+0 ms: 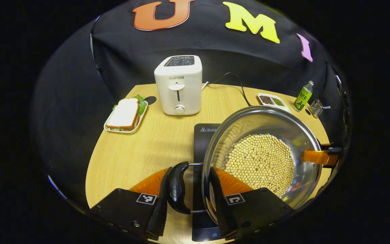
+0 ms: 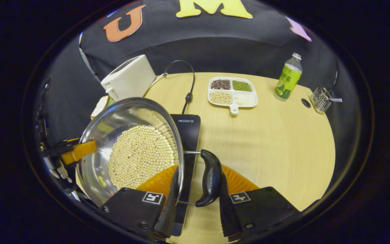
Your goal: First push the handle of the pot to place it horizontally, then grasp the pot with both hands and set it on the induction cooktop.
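A steel pot (image 1: 266,135) holding pale beans (image 1: 261,162) sits over the black induction cooktop (image 1: 202,139); whether it rests on it I cannot tell. My left gripper (image 1: 191,173) is clamped across the pot's black left handle (image 1: 178,188), one finger outside the handle and the other at the rim. My right gripper (image 2: 199,174) holds the opposite black handle (image 2: 210,179) the same way, across the pot (image 2: 107,135) rim. The handles lie level, left and right. The right gripper (image 1: 322,156) appears at the pot's far side, as does the left gripper (image 2: 76,150). The cooktop (image 2: 189,130) peeks out beside the pot.
On the wooden table (image 2: 283,142) stand a white toaster (image 1: 178,84), a sandwich on a tray (image 1: 125,115), a divided dish of beans (image 2: 232,91), a green bottle (image 2: 288,78) and a small wire basket (image 2: 321,99). A black cord (image 2: 188,84) runs behind the cooktop.
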A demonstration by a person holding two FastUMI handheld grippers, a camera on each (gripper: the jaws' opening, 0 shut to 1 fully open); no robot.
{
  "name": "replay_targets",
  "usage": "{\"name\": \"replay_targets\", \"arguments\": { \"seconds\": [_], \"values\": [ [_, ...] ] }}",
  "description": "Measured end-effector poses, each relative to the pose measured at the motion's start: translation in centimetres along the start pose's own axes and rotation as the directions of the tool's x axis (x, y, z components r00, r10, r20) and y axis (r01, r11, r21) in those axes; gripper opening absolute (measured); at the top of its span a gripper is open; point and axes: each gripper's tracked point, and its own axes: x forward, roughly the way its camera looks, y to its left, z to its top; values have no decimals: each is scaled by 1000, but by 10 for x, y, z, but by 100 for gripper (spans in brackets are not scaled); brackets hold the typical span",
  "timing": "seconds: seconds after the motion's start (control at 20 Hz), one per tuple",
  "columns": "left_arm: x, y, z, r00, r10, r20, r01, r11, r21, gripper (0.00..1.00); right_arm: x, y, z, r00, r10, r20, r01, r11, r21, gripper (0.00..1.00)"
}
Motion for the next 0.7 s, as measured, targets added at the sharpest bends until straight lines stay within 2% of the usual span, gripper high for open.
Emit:
{"name": "replay_targets", "arguments": {
  "seconds": [0.4,0.45,0.5,0.6,0.65,0.7],
  "values": [
    [2,-1,3,1000,-14,3,14,1000,20,59,1,-1,0,999,-6,34,6,1000,1,58],
    [1,-2,3,1000,-16,4,16,1000,19,69,0,-1,0,999,-5,33,5,1000,2,58],
    [1,-2,3,1000,-15,4,15,1000,18,59,0,-1,1,999,-6,36,6,1000,4,58],
    [1,-1,4,1000,-9,6,9,1000,25,60,0,-1,0,999,-7,38,7,1000,6,59],
    [0,-2,4,1000,-9,7,9,1000,28,51,1,-1,0,999,-6,42,6,1000,4,60],
    [1,-3,4,1000,-17,8,17,999,29,62,0,-1,1,999,-11,43,11,1000,-4,61]
  ]
}}
